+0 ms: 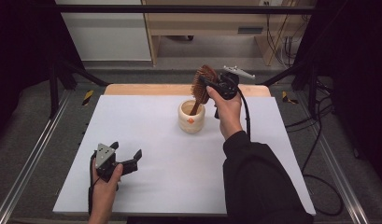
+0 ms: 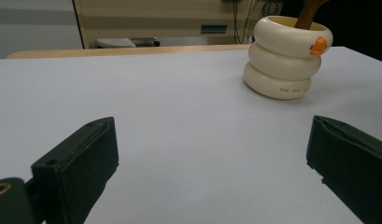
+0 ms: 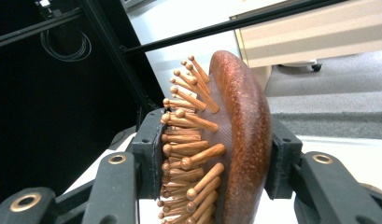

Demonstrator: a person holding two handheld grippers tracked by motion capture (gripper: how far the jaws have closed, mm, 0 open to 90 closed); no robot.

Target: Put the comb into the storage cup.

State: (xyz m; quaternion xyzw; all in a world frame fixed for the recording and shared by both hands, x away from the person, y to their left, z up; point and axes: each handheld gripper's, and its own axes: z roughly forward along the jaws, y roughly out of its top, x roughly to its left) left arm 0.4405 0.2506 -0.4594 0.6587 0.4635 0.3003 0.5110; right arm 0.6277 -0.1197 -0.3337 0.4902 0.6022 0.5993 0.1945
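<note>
High view: the wooden hairbrush (image 1: 201, 84) stands handle-down in the cream holder (image 1: 191, 117), its head pinched by the right gripper (image 1: 208, 85); the light holder may tip if the handle levers against its rim; the left gripper (image 1: 126, 154), spread and empty, rests well apart and cannot steady it.

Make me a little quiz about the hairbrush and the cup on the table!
1. True or false: the right tool grips the wooden hairbrush by its head.
2. Where is the brush's handle? A) flat on the table B) inside the cream cup C) in the left tool
3. Fill in: the left tool's jaws are ____ with nothing between them.

Key: 1 true; 2 B; 3 open.
</note>
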